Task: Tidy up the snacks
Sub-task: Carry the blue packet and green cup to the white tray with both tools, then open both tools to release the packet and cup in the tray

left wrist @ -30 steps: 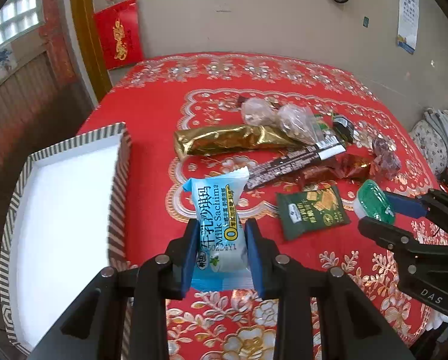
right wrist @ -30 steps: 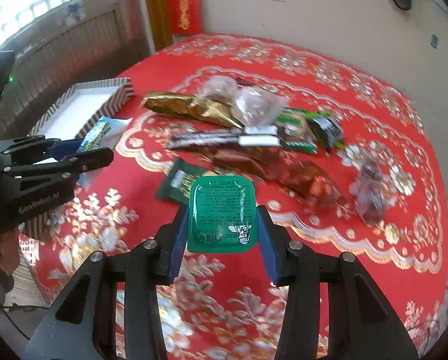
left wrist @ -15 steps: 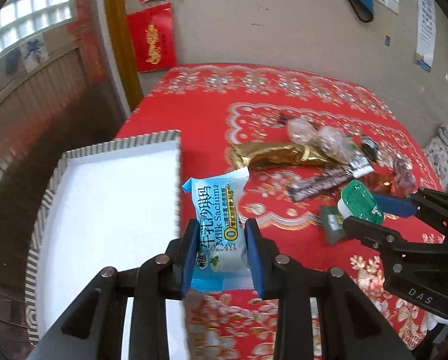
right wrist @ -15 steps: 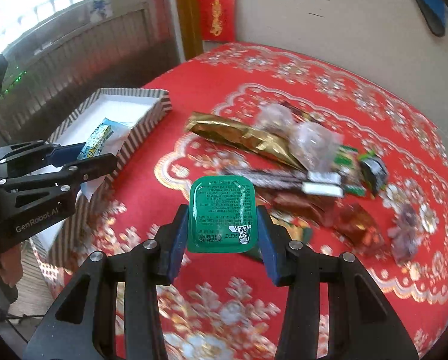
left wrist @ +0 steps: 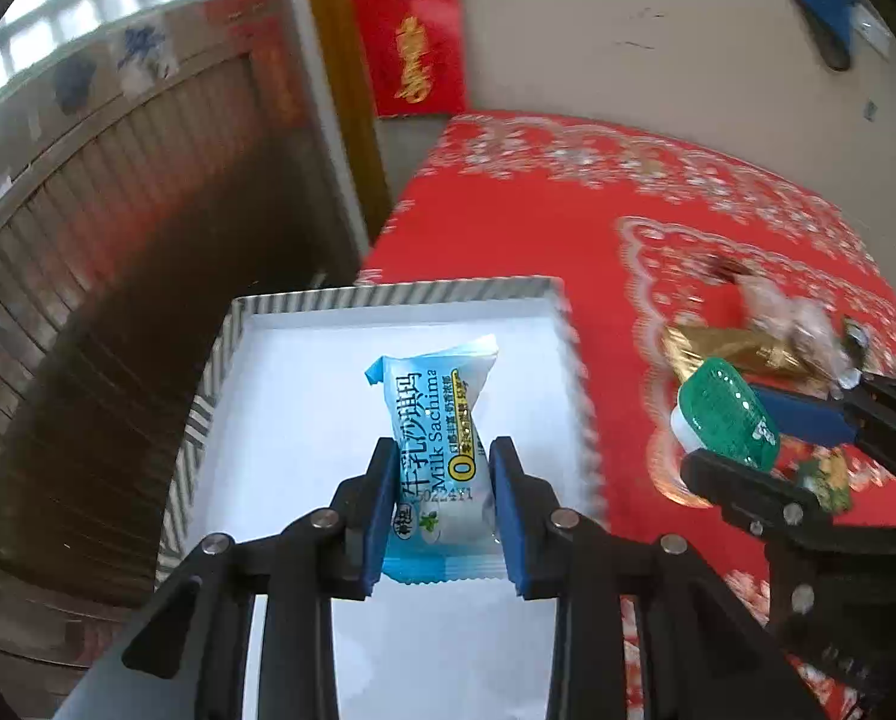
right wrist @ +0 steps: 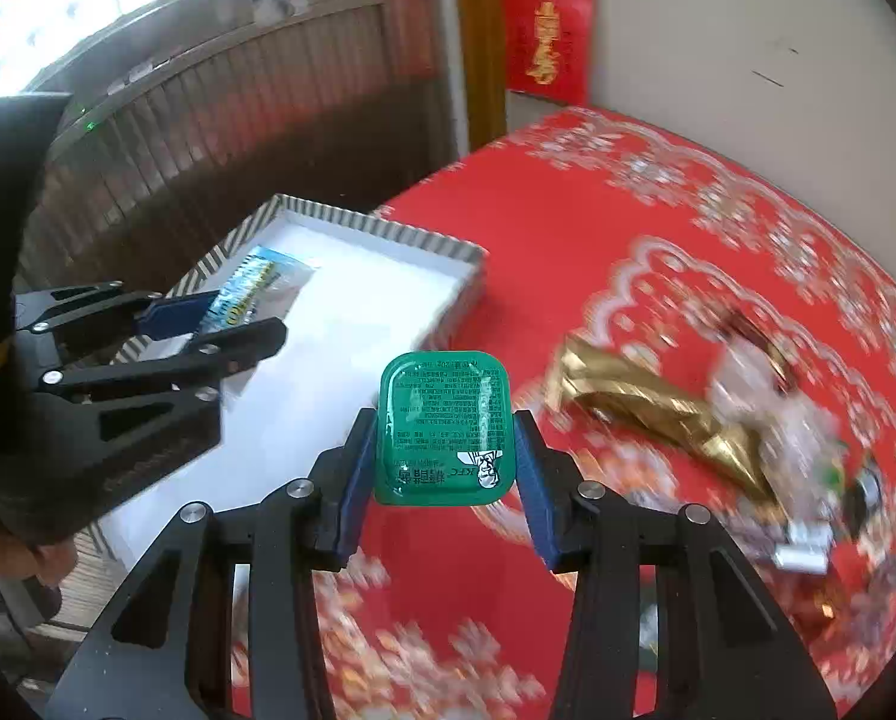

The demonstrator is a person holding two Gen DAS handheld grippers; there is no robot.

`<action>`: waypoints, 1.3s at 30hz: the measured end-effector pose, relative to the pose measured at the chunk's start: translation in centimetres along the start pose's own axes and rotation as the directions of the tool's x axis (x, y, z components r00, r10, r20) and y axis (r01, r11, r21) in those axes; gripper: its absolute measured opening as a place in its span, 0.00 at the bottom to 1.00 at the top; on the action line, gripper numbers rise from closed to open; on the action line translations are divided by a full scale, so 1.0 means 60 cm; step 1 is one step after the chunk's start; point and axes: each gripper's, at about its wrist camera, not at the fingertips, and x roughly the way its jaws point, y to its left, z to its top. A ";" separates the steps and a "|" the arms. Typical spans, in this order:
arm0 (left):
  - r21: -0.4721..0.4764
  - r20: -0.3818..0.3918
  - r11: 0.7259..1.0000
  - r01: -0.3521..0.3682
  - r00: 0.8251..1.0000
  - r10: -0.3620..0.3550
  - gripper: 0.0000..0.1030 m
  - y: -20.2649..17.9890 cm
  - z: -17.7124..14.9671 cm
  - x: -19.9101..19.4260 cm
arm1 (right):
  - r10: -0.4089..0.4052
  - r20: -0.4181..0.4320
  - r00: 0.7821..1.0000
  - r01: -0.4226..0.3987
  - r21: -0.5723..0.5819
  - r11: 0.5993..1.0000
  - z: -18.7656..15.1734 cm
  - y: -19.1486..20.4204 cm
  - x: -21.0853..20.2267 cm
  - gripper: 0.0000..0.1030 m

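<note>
Grippers both loaded for drop-off: left gripper (left wrist: pixel 443 504) clamps blue plastic Sachima packet (left wrist: pixel 439 456) above white striped-rim cardboard box (left wrist: pixel 388 294), right gripper (right wrist: pixel 445 468) pinches green foil-lidded sauce cup (right wrist: pixel 445 427) just beside that box's right wall.

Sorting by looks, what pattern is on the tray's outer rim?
Dark and white stripes around the shallow white-floored tray, clearest in the left wrist view.

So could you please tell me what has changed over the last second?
Both grippers swung from the snack pile toward the striped box: the blue sachima pack now hangs over its white floor and the green sauce cup nears its edge. Both jaws stay clamped; the pile lies untouched.
</note>
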 end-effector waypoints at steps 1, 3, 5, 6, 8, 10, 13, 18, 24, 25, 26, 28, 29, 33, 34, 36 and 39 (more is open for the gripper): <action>-0.010 -0.008 1.000 -0.009 1.000 0.009 0.32 0.009 0.006 0.009 | 0.005 -0.002 1.000 -0.005 -0.006 1.000 0.011 0.008 0.011 0.42; -0.033 -0.036 0.999 -0.014 0.999 0.013 0.32 0.028 0.018 0.027 | 0.017 -0.009 1.000 -0.017 -0.016 1.000 0.031 0.021 0.031 0.42; -0.052 -0.056 0.998 -0.023 0.998 0.020 0.32 0.044 0.029 0.044 | 0.024 -0.021 0.999 -0.025 -0.028 0.999 0.050 0.034 0.055 0.42; -0.061 -0.062 0.997 -0.038 0.997 0.034 0.32 0.052 0.033 0.052 | 0.028 -0.029 0.999 -0.029 -0.031 0.999 0.059 0.039 0.070 0.42; -0.079 -0.083 0.995 -0.053 0.995 0.047 0.32 0.066 0.041 0.071 | 0.033 -0.047 0.998 -0.035 -0.032 0.999 0.072 0.045 0.095 0.42; -0.100 -0.111 0.993 -0.059 0.993 0.048 0.32 0.079 0.046 0.091 | 0.043 -0.068 0.997 -0.046 -0.037 0.998 0.083 0.050 0.122 0.42; -0.118 -0.141 0.990 -0.072 0.989 0.055 0.32 0.092 0.045 0.113 | 0.044 -0.082 0.996 -0.048 -0.041 0.998 0.094 0.057 0.147 0.42; -0.146 -0.186 0.986 -0.085 0.981 0.057 0.33 0.107 0.032 0.133 | 0.094 -0.118 0.989 -0.097 -0.015 0.995 0.100 0.056 0.182 0.42; -0.171 -0.177 0.980 -0.101 0.982 0.070 0.68 0.121 0.035 0.136 | 0.150 -0.076 0.986 -0.146 0.057 0.988 0.106 0.041 0.193 0.42; -0.177 -0.170 0.979 -0.098 0.983 0.067 0.74 0.123 0.035 0.134 | 0.150 -0.069 0.986 -0.146 0.068 0.987 0.106 0.039 0.188 0.42; -0.179 -0.173 0.978 -0.104 0.982 0.073 0.75 0.125 0.034 0.130 | 0.148 -0.062 0.987 -0.144 0.069 0.987 0.104 0.039 0.183 0.42; -0.179 -0.172 0.977 -0.118 0.981 0.087 0.75 0.130 0.033 0.118 | 0.147 -0.041 0.988 -0.145 0.058 0.988 0.097 0.041 0.161 0.42; -0.179 -0.162 0.976 -0.122 0.982 0.093 0.75 0.131 0.032 0.104 | 0.141 -0.026 0.990 -0.140 0.047 0.989 0.092 0.041 0.144 0.42; -0.174 -0.096 0.980 -0.096 0.992 0.080 0.79 0.120 0.039 0.036 | 0.140 0.050 0.989 -0.141 0.005 0.990 0.057 0.023 0.043 0.43; -0.170 -0.064 0.982 -0.077 0.996 0.067 0.86 0.113 0.043 0.013 | 0.117 0.072 0.990 -0.117 -0.009 0.993 0.043 0.012 0.011 0.43; -0.155 0.002 0.987 -0.042 0.999 0.043 0.96 0.092 0.055 -0.024 | 0.088 0.102 0.991 -0.086 -0.017 0.996 0.022 -0.015 -0.036 0.43; -0.114 0.068 0.993 0.009 0.998 -0.001 0.97 0.047 0.090 -0.047 | 0.038 0.122 0.992 -0.039 0.009 0.999 -0.005 -0.084 -0.089 0.43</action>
